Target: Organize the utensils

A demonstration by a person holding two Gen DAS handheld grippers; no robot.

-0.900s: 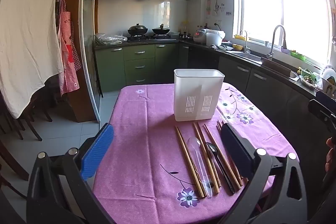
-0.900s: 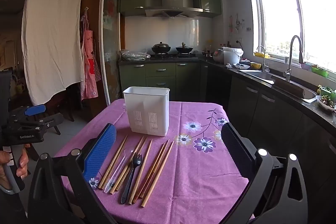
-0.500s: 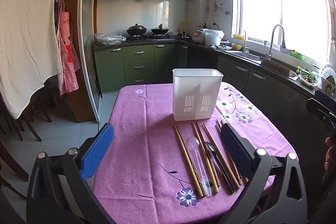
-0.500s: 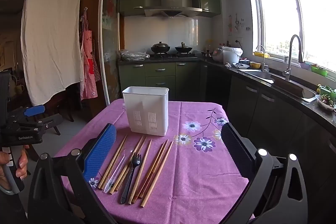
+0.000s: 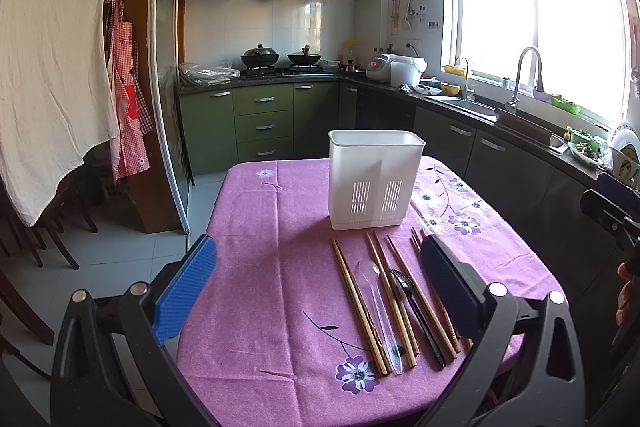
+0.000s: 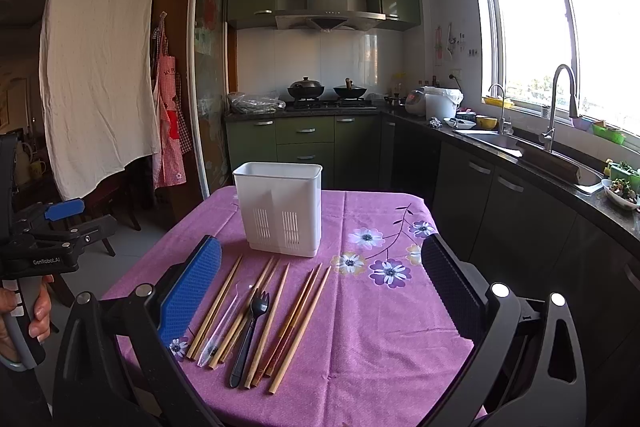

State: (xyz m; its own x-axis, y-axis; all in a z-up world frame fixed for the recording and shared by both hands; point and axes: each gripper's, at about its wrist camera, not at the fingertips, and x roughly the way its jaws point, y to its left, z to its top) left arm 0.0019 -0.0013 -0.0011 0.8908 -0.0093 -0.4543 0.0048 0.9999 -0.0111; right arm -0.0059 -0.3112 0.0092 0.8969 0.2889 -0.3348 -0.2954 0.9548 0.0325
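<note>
both tools wide apart w/ nothing between, utensils (image 6: 256, 315) on table.

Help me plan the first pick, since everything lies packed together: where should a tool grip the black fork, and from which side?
Probably the black fork by its slim handle, near the table's front edge, coming from above with fingers either side. It lies flat, prongs toward the white holder, with chopsticks close alongside, so the free handle end looks least crowded.
</note>
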